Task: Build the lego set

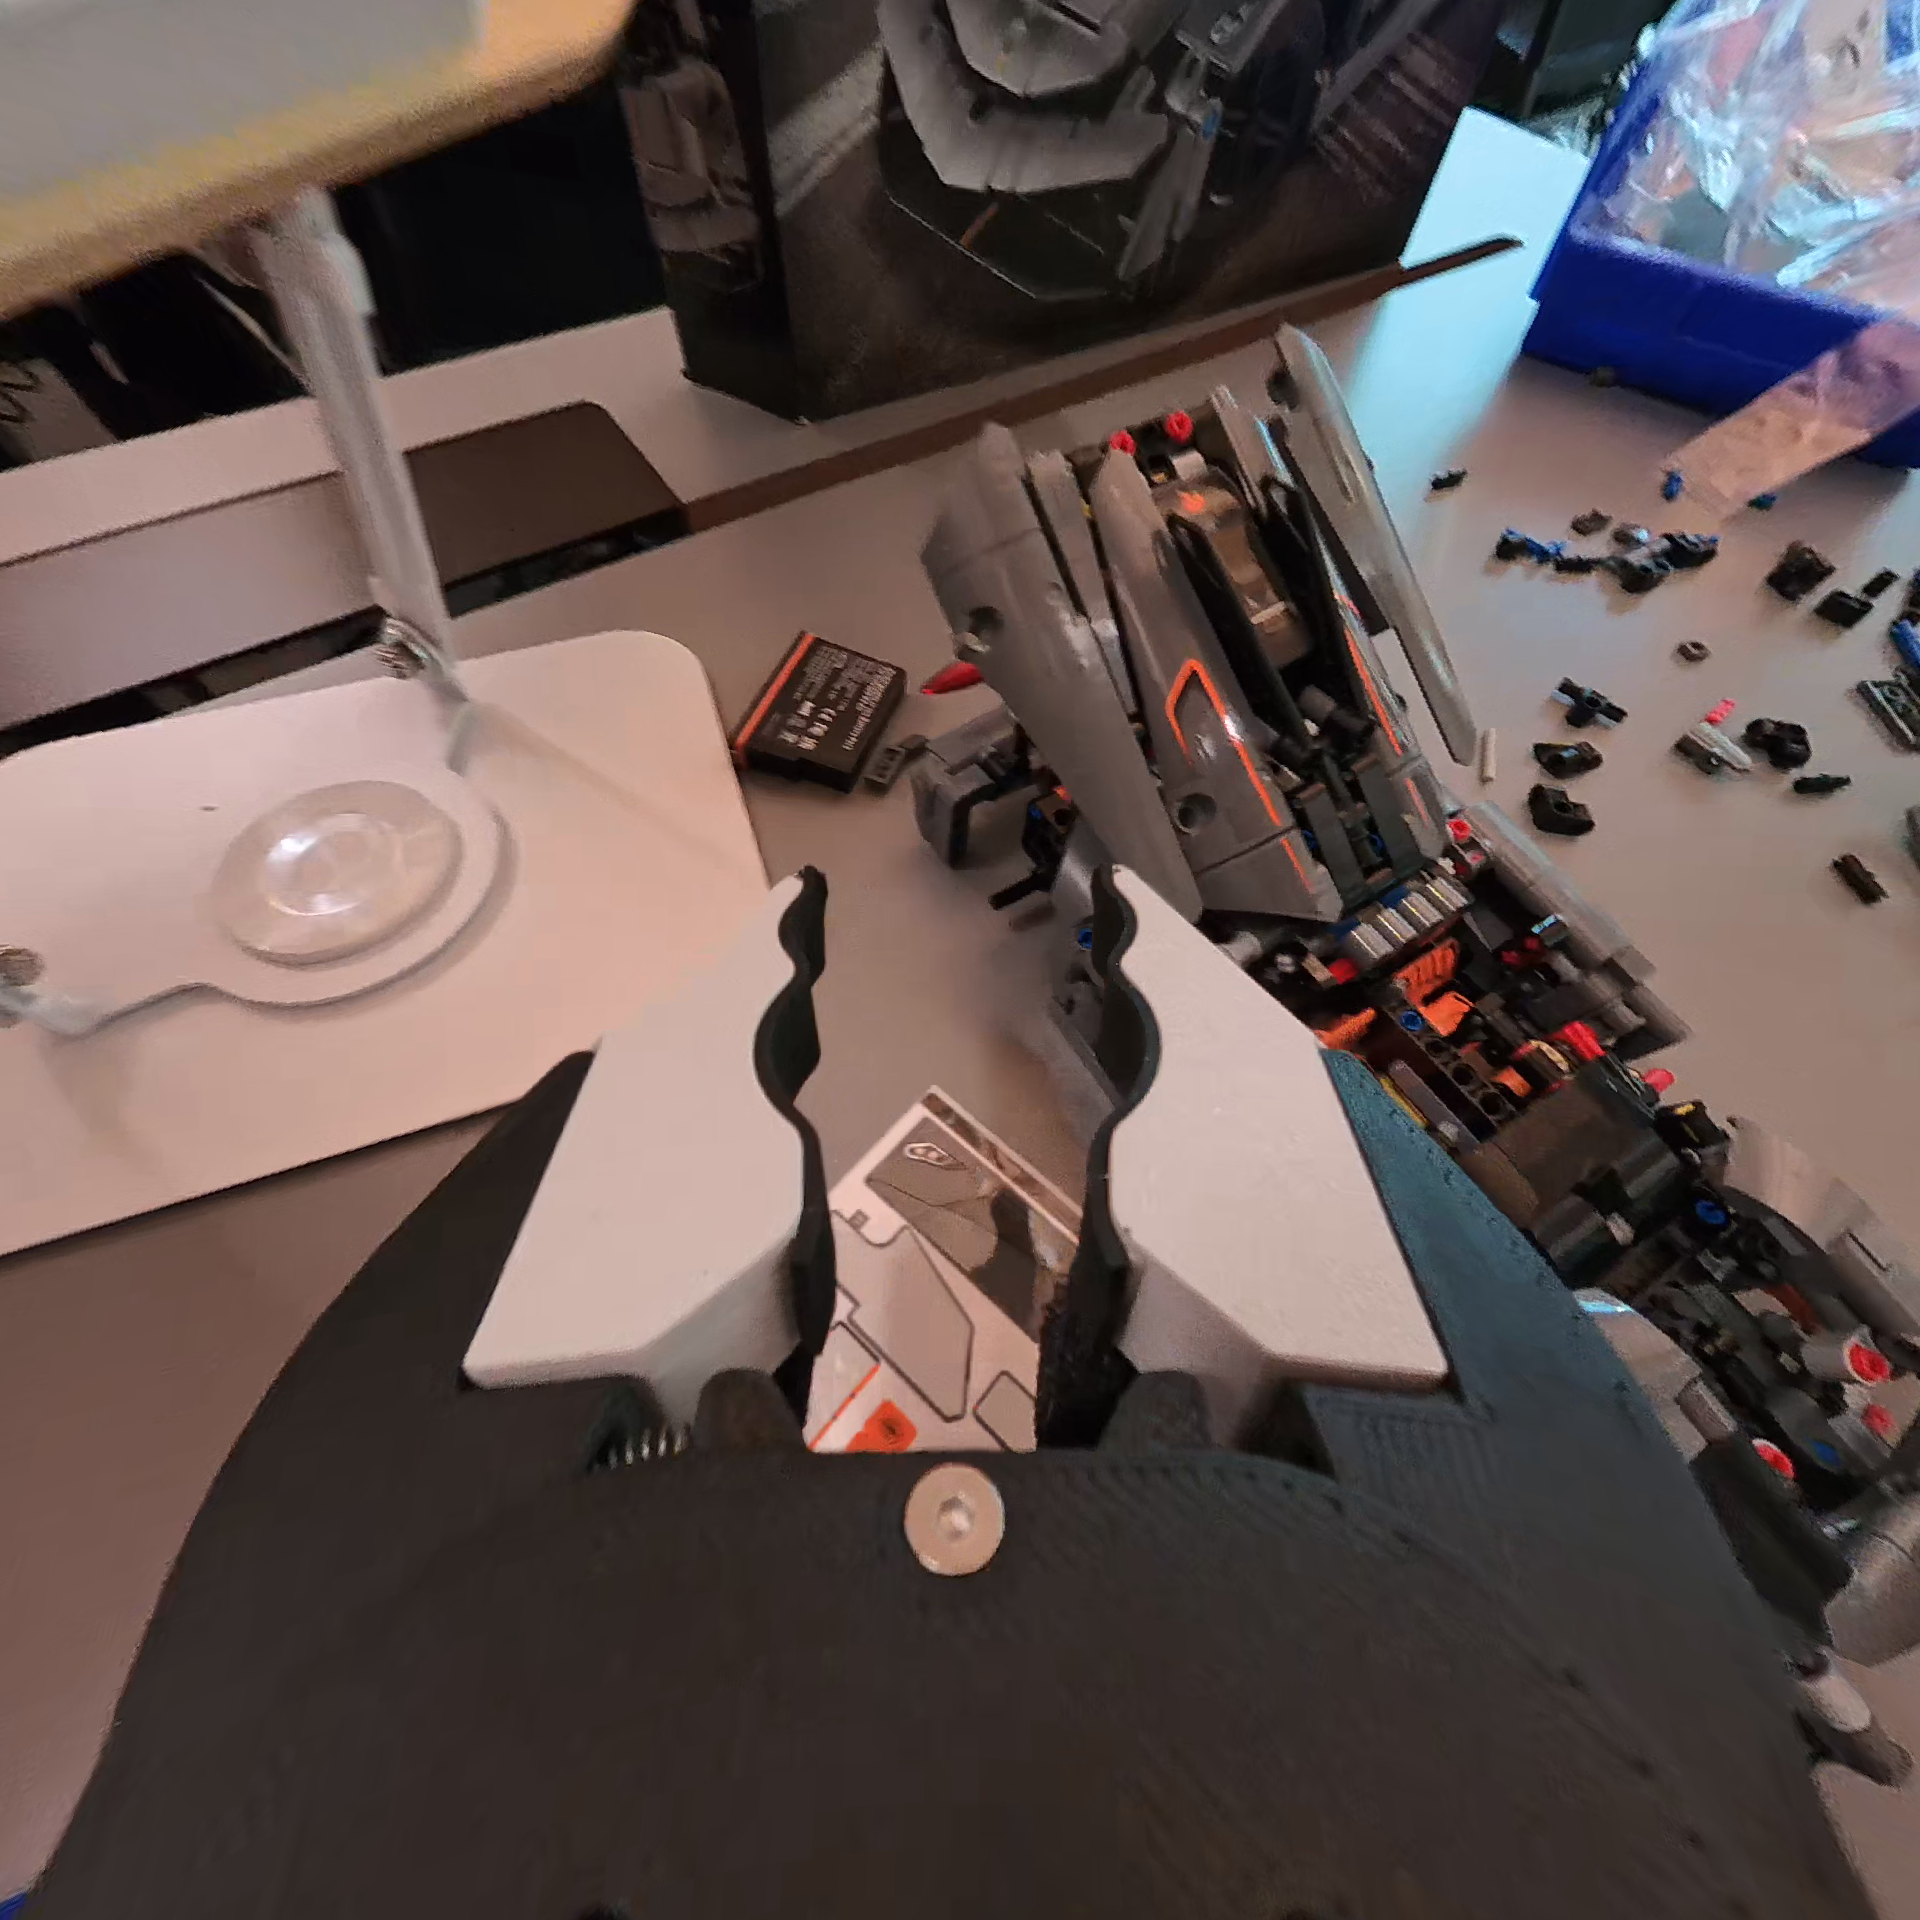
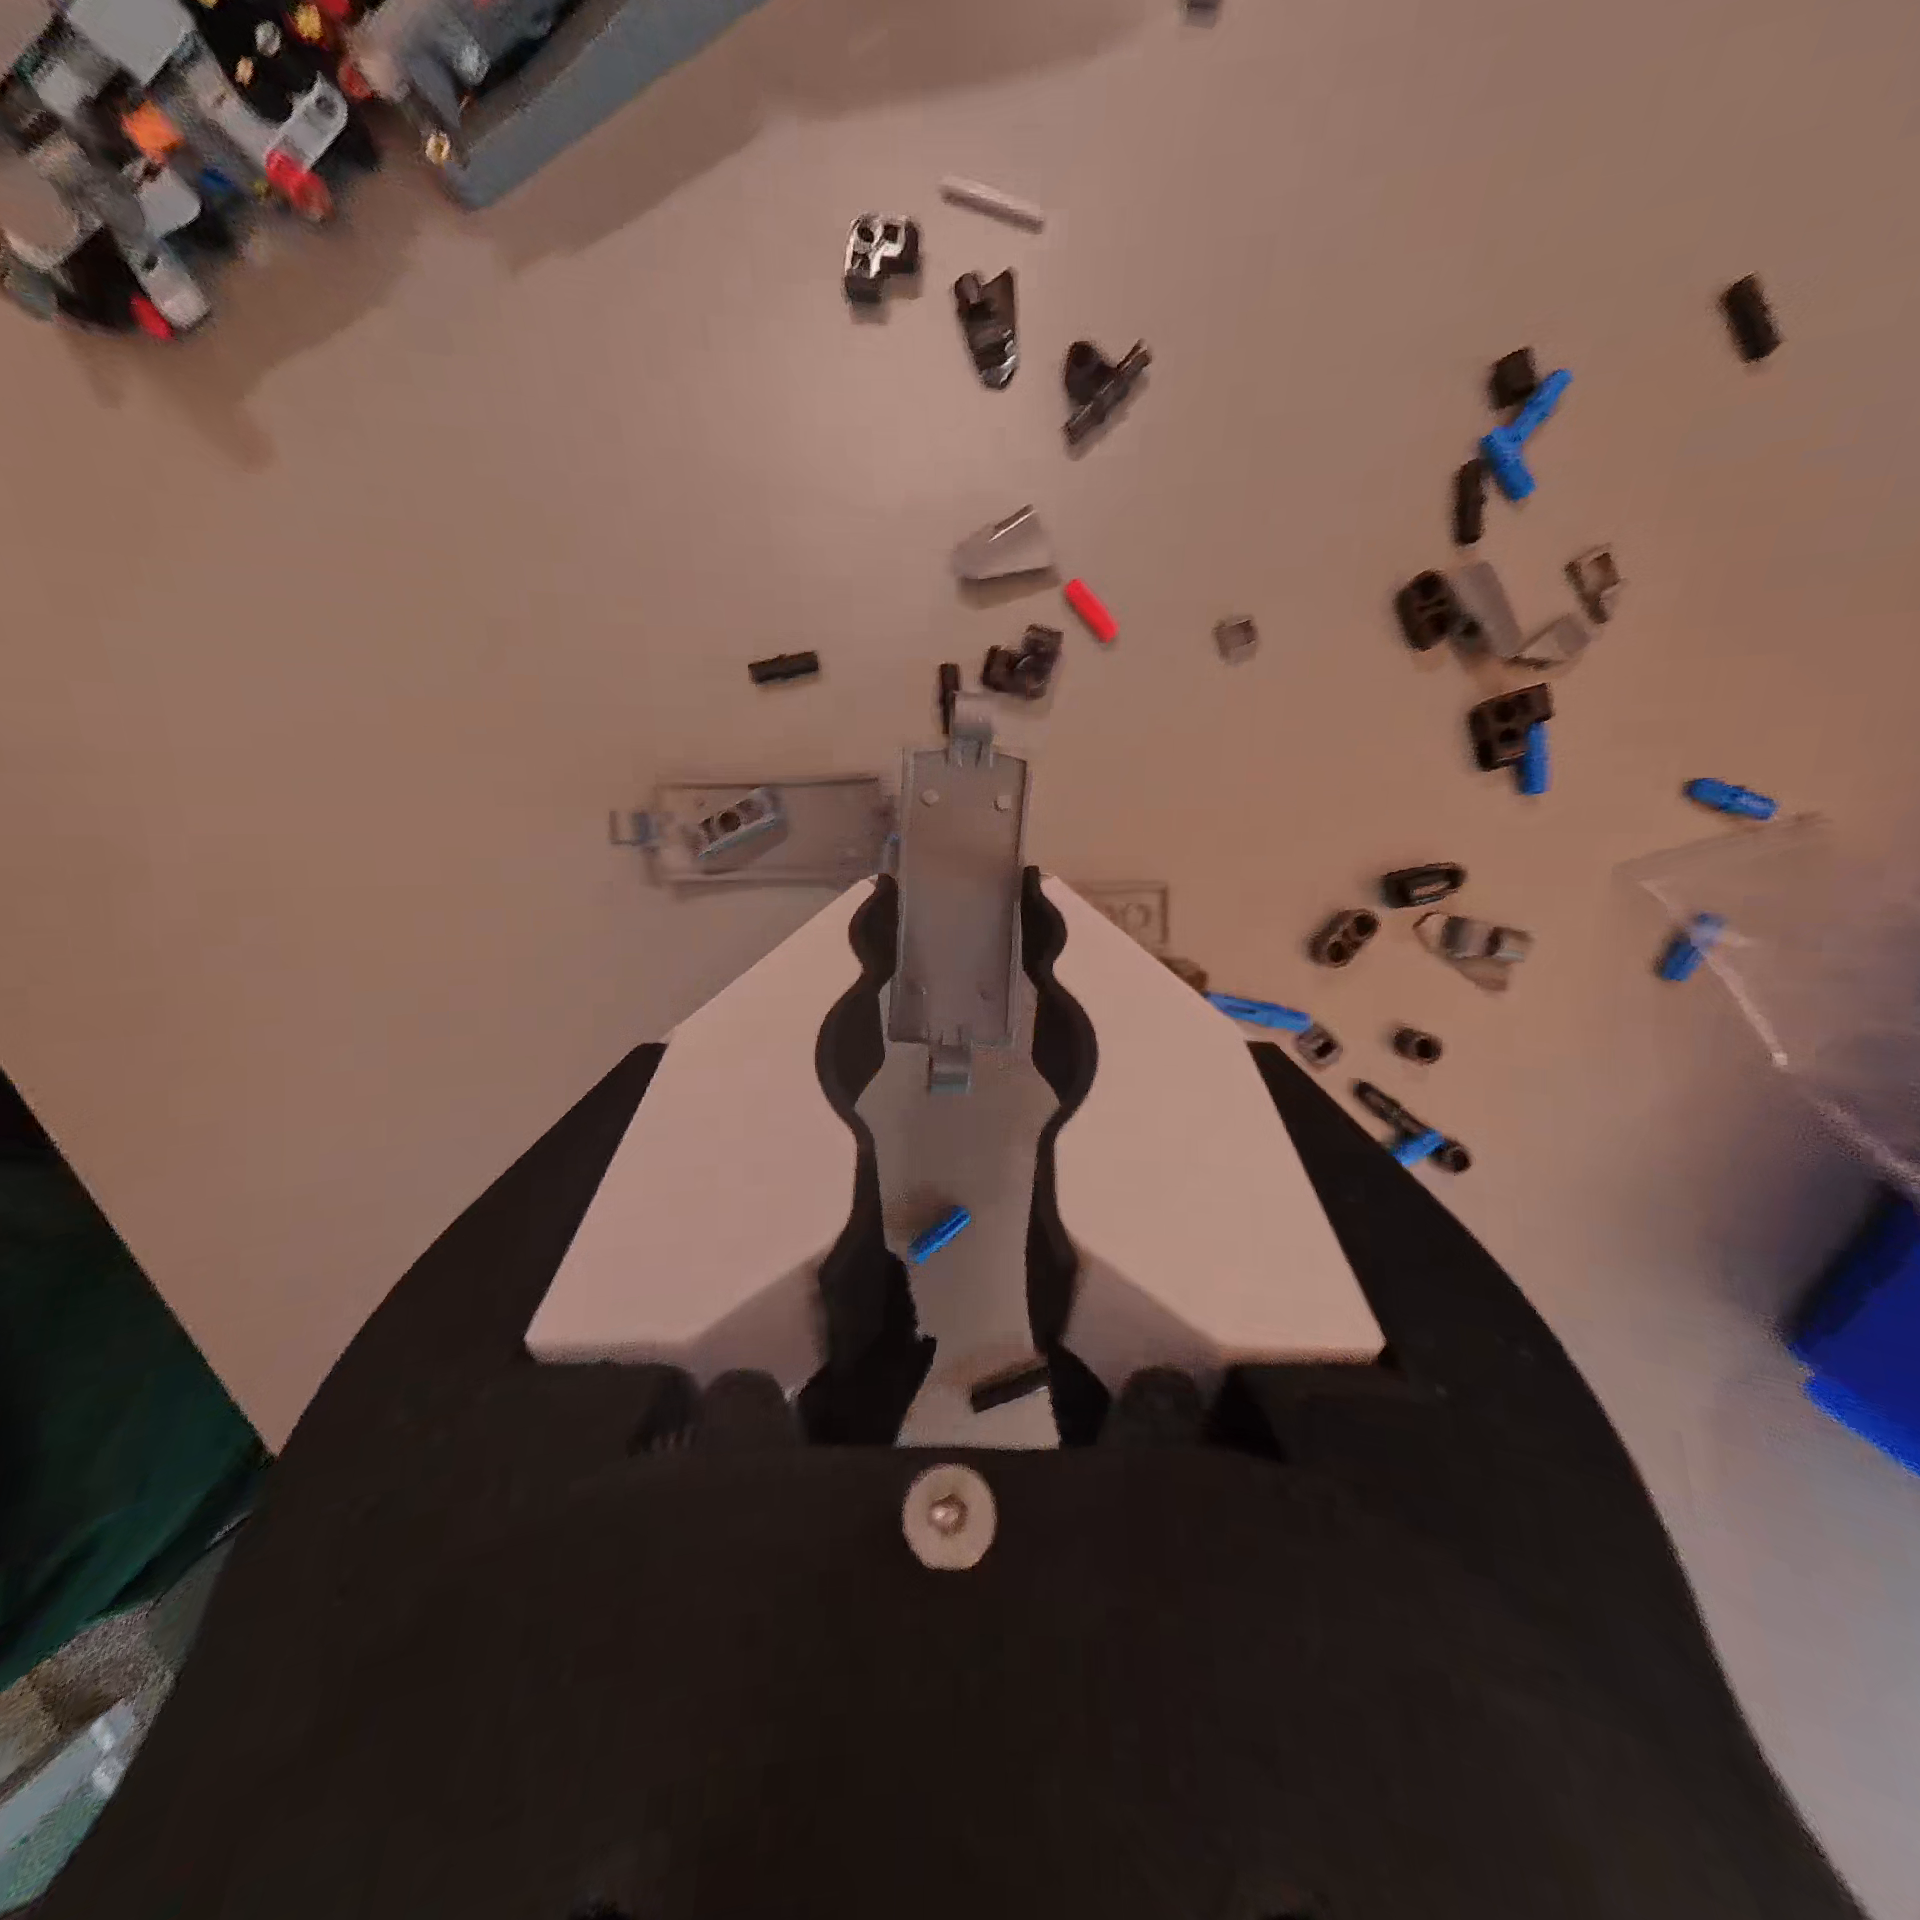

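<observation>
- The left claw (image 1: 961, 904) is open, and nothing sits between its wavy black rubber pads (image 1: 795, 997).
- Under it, low in the middle of the frame, lies a flat paper sticker sheet (image 1: 935, 1268).
- The half-built lego model (image 1: 1247, 748) is long and bumpy, grey and black with orange lines. It fills the right middle of the left wrist view.
- A smooth white stand base (image 1: 364, 935) with a clear round dish lies at the left. A small black battery (image 1: 821, 712) rests between it and the model.
- The right claw (image 2: 956, 894) is closed on a thin flat grey lego panel (image 2: 961, 894), gripped by its long edges in the frame's middle.
- Another grey panel (image 2: 764, 831) lies flat just left of it.
- Small black, blue and red loose pieces (image 2: 1496, 644) are spread over the right side of the smooth worktop (image 2: 468, 675); the left middle has bare room.
- A blue bin (image 2: 1860, 1340) sits at the right edge.
</observation>
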Available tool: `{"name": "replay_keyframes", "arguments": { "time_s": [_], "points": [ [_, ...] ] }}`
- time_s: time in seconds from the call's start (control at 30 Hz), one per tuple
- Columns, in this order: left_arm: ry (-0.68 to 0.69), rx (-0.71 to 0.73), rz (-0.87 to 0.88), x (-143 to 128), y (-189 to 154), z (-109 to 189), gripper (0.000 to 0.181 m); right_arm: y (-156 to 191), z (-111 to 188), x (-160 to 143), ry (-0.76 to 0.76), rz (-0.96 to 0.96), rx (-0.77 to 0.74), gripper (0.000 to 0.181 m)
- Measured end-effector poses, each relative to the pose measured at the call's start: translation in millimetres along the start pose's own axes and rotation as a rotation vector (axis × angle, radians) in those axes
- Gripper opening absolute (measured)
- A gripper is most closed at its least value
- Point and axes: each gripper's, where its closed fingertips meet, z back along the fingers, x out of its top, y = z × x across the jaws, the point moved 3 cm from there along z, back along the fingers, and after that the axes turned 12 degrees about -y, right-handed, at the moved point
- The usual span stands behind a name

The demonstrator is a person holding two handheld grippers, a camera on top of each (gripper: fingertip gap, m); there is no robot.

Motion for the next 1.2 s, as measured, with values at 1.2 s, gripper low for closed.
{"name": "replay_keyframes", "arguments": {
  "time_s": [1.2],
  "points": [
    [-0.068,0.169,-0.068,7.4,30.7,7.8,0.048,-52.9,54.4,-73.1,0.010,-0.265,-0.212,0.031]
  ]
}}
